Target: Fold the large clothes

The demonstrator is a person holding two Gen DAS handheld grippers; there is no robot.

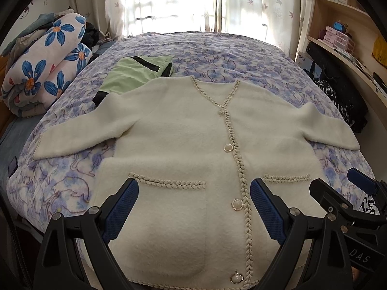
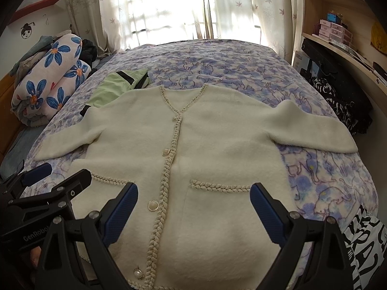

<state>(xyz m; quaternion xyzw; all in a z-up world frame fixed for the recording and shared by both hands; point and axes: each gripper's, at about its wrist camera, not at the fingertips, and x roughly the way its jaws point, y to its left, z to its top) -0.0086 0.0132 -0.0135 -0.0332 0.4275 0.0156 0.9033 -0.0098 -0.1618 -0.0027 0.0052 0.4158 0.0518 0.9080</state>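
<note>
A cream fuzzy cardigan with braided trim, pearl buttons and two pockets lies flat and face up on the bed, sleeves spread out to both sides. It also shows in the right wrist view. My left gripper is open and empty above the cardigan's hem, over the left pocket. My right gripper is open and empty above the hem, over the right pocket. Each gripper shows at the edge of the other's view, the right one and the left one.
The bed has a blue-purple cat-print cover. A folded green garment lies beyond the cardigan's left shoulder. A rolled floral quilt is at the far left. Shelves and a desk stand at the right. Black-and-white fabric hangs at the bed's right corner.
</note>
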